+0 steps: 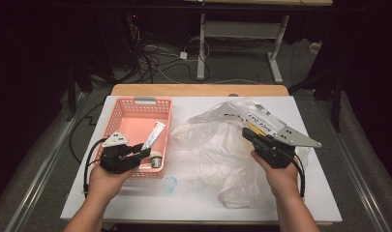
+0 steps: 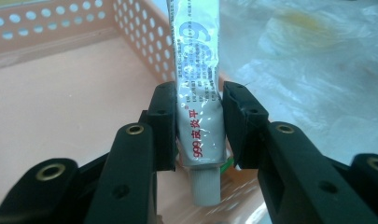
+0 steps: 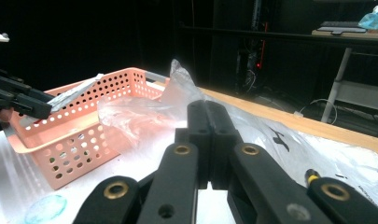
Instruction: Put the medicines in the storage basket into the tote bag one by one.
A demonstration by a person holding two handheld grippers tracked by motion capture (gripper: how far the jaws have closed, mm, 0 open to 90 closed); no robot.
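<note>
A white and silver ointment tube (image 2: 196,56) with red print is clamped between the pads of my left gripper (image 2: 198,107), cap end toward the camera. In the high view this left gripper (image 1: 144,152) holds the tube (image 1: 155,133) over the near right part of the pink perforated basket (image 1: 130,108). My right gripper (image 1: 247,133) hovers at the crumpled clear plastic bag (image 1: 218,150). Seen from the right gripper (image 3: 207,121) itself, its jaws are pressed together. Whether bag film is pinched between them I cannot tell.
A small round jar (image 1: 156,159) sits in the basket's near right corner. A bluish clear disc (image 1: 170,183) lies on the white table in front of the basket. A yellow item (image 1: 251,126) shows inside the bag. Dark floor with cables and a desk frame lies beyond the table.
</note>
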